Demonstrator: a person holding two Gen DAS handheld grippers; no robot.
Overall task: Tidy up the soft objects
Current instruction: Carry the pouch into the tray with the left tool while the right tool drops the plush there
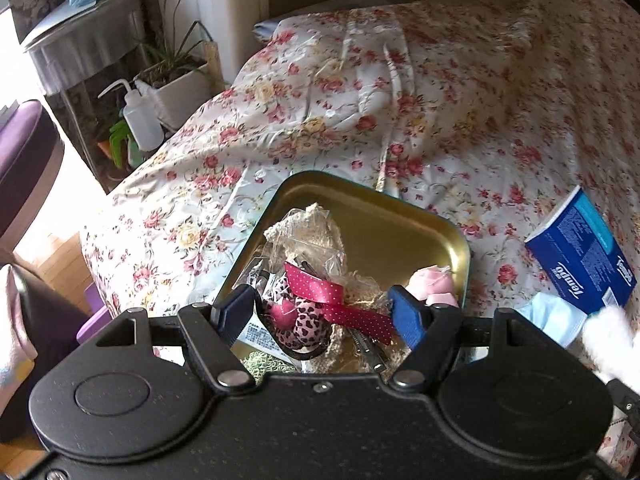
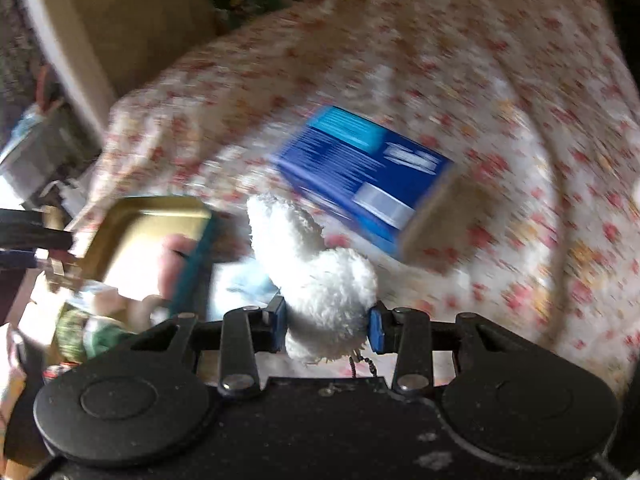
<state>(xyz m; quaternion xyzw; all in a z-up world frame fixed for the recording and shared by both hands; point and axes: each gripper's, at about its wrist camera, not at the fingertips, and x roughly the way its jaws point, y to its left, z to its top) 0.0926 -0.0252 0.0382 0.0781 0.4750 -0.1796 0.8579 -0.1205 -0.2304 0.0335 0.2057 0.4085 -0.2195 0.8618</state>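
White fluffy toy [image 2: 320,276] is clamped in right gripper [image 2: 328,328] jaws above the bed [image 2: 500,80]. Left gripper [image 1: 320,312] jaws are held half-wide, empty, over the tin [image 1: 400,232].

The left wrist view looks steeply down past the left gripper [image 1: 324,312] into a tin [image 1: 400,216] just ahead on the floral bedspread [image 1: 460,100]. The right wrist view, blurred, tilts down over the right gripper [image 2: 328,324]. Both share the tin [image 2: 156,216], the blue box [image 1: 580,256] [image 2: 360,168] and the bedspread [image 2: 500,80].
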